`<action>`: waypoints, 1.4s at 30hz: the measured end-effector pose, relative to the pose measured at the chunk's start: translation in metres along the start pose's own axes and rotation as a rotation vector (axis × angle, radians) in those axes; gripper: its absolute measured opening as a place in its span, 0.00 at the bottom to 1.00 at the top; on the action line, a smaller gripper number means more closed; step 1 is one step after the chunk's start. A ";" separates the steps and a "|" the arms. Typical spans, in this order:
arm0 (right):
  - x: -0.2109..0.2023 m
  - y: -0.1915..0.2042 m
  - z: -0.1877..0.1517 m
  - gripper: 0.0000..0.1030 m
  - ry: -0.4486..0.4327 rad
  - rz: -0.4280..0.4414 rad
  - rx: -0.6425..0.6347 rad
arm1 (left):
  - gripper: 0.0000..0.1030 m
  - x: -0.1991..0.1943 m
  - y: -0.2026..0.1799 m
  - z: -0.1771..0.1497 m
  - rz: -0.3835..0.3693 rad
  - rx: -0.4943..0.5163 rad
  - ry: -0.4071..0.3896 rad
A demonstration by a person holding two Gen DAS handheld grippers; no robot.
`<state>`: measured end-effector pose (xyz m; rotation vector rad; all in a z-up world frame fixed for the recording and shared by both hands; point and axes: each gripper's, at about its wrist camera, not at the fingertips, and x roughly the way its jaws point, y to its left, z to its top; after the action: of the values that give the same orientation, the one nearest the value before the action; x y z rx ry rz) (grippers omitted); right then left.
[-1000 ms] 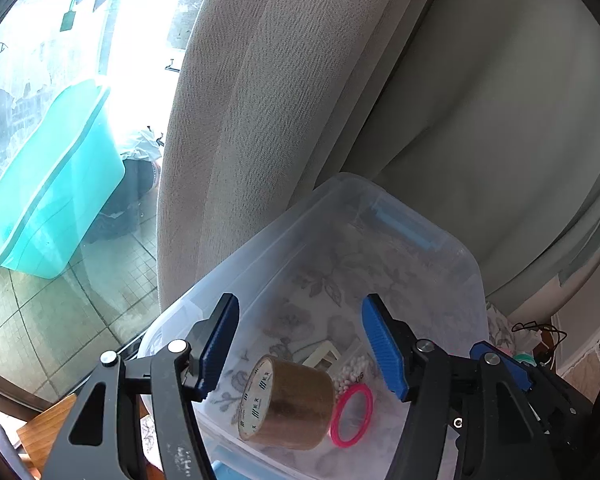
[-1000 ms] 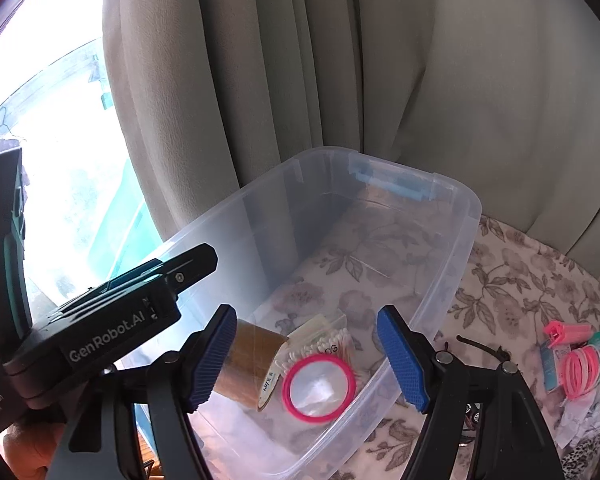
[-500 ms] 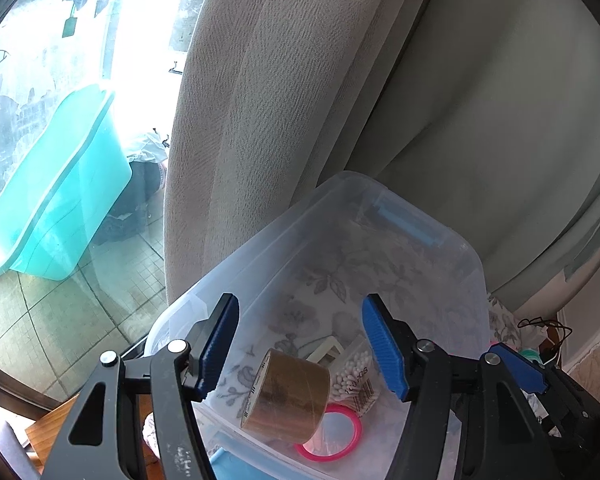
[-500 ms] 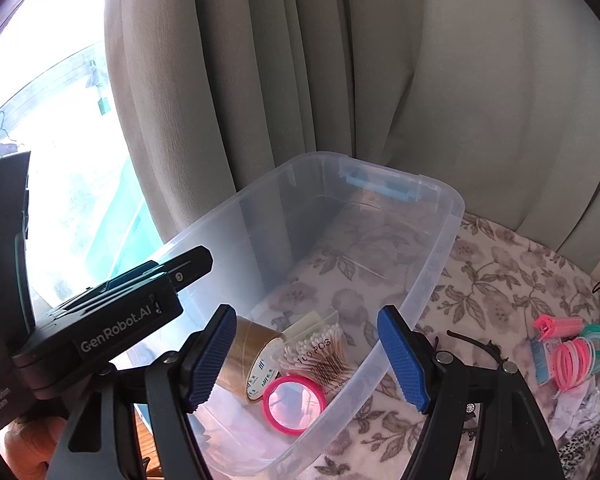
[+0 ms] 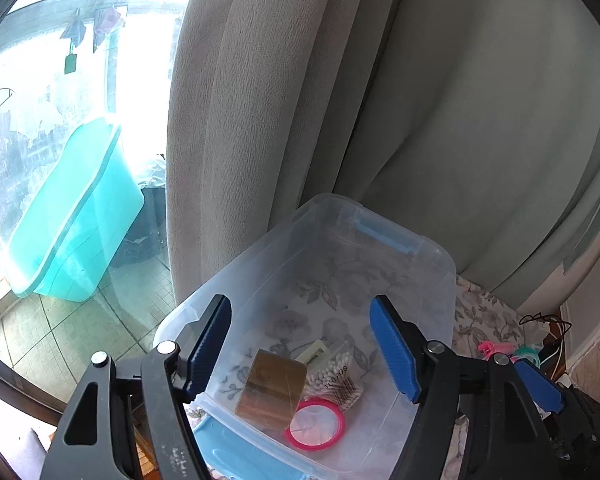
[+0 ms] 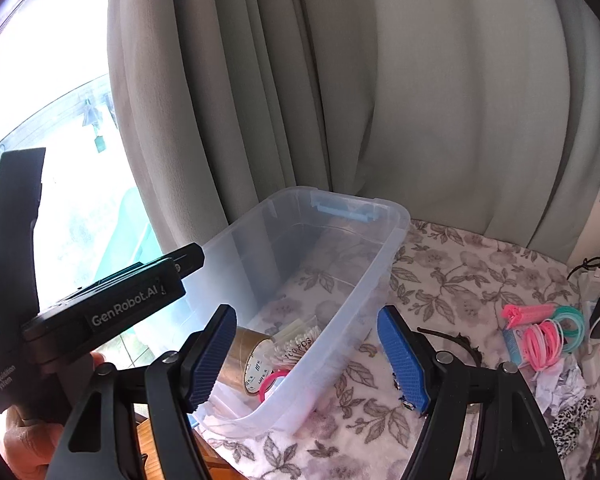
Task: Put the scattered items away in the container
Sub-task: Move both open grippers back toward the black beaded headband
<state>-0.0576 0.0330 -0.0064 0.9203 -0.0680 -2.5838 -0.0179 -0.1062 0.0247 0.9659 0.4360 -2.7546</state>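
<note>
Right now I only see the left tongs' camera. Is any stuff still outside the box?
Observer: Yes. A black hairband lies on the flowery cloth, to the right of the box.
Operator: Anything else out there?
Observer: Crumpled paper sits just below the pink rings.
Operator: Are my right tongs holding something?
Observer: No, the right tongs are open and empty.
</note>
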 end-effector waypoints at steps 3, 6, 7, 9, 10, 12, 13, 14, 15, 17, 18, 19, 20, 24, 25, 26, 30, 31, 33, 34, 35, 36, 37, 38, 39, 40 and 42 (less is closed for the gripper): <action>-0.018 -0.008 -0.002 0.74 -0.027 -0.007 0.022 | 0.71 0.049 0.015 -0.012 -0.044 0.028 0.009; -0.036 -0.021 -0.006 0.74 -0.055 -0.018 0.051 | 0.71 0.040 -0.006 -0.015 -0.070 0.080 -0.036; -0.041 -0.025 -0.008 0.75 -0.064 -0.023 0.062 | 0.71 0.053 -0.017 -0.015 -0.079 0.097 -0.054; -0.052 -0.035 -0.011 0.75 -0.081 -0.031 0.083 | 0.71 0.055 -0.032 -0.015 -0.103 0.128 -0.100; -0.057 -0.039 -0.013 0.75 -0.087 -0.036 0.095 | 0.71 0.048 -0.037 -0.017 -0.115 0.140 -0.126; -0.066 -0.050 -0.018 0.75 -0.099 -0.049 0.119 | 0.71 0.030 -0.048 -0.018 -0.134 0.149 -0.179; -0.071 -0.056 -0.020 0.75 -0.105 -0.057 0.131 | 0.71 0.021 -0.055 -0.018 -0.146 0.156 -0.201; -0.076 -0.064 -0.022 0.75 -0.113 -0.067 0.145 | 0.71 0.018 -0.063 -0.020 -0.162 0.171 -0.210; -0.081 -0.072 -0.024 0.75 -0.122 -0.080 0.162 | 0.71 0.016 -0.071 -0.021 -0.180 0.187 -0.216; -0.090 -0.090 -0.031 0.76 -0.137 -0.108 0.205 | 0.71 0.014 -0.086 -0.028 -0.234 0.225 -0.212; -0.094 -0.100 -0.036 0.77 -0.143 -0.122 0.229 | 0.71 0.013 -0.094 -0.032 -0.260 0.244 -0.211; -0.098 -0.110 -0.040 0.80 -0.150 -0.136 0.254 | 0.71 0.012 -0.101 -0.035 -0.287 0.263 -0.209; -0.102 -0.119 -0.044 0.81 -0.156 -0.150 0.279 | 0.71 0.012 -0.109 -0.039 -0.314 0.280 -0.204; -0.117 -0.158 -0.062 0.82 -0.172 -0.204 0.368 | 0.71 -0.004 -0.136 -0.055 -0.337 0.338 -0.153; -0.121 -0.167 -0.067 0.82 -0.174 -0.216 0.389 | 0.71 -0.008 -0.142 -0.058 -0.339 0.351 -0.139; -0.125 -0.175 -0.071 0.82 -0.172 -0.224 0.407 | 0.71 -0.002 -0.148 -0.062 -0.348 0.359 -0.128; -0.133 -0.202 -0.088 0.82 -0.163 -0.253 0.466 | 0.71 0.000 -0.167 -0.076 -0.370 0.384 -0.098; -0.133 -0.209 -0.092 0.82 -0.161 -0.258 0.480 | 0.71 0.001 -0.172 -0.079 -0.370 0.393 -0.088; -0.131 -0.220 -0.100 0.82 -0.153 -0.261 0.507 | 0.71 0.010 -0.180 -0.086 -0.364 0.405 -0.064; -0.131 -0.226 -0.104 0.82 -0.148 -0.264 0.519 | 0.71 0.012 -0.183 -0.089 -0.366 0.404 -0.049; -0.130 -0.231 -0.107 0.82 -0.143 -0.267 0.529 | 0.71 0.013 -0.186 -0.091 -0.367 0.404 -0.034; -0.129 -0.235 -0.111 0.82 -0.137 -0.271 0.539 | 0.71 0.014 -0.188 -0.093 -0.368 0.403 -0.019; -0.128 -0.240 -0.114 0.82 -0.133 -0.275 0.551 | 0.71 0.016 -0.191 -0.095 -0.367 0.404 -0.006; -0.127 -0.245 -0.118 0.82 -0.128 -0.279 0.564 | 0.71 0.021 -0.192 -0.097 -0.360 0.408 0.005; -0.127 -0.249 -0.120 0.82 -0.125 -0.282 0.574 | 0.71 0.026 -0.194 -0.098 -0.353 0.412 0.015; -0.126 -0.252 -0.123 0.82 -0.121 -0.285 0.581 | 0.71 0.032 -0.193 -0.100 -0.346 0.414 0.022; -0.122 -0.259 -0.126 0.82 -0.113 -0.287 0.591 | 0.71 0.044 -0.193 -0.102 -0.326 0.414 0.043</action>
<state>0.0166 0.3285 -0.0773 1.0329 -0.8225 -2.9385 -0.0456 0.1057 -0.0377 1.1298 0.0215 -3.2046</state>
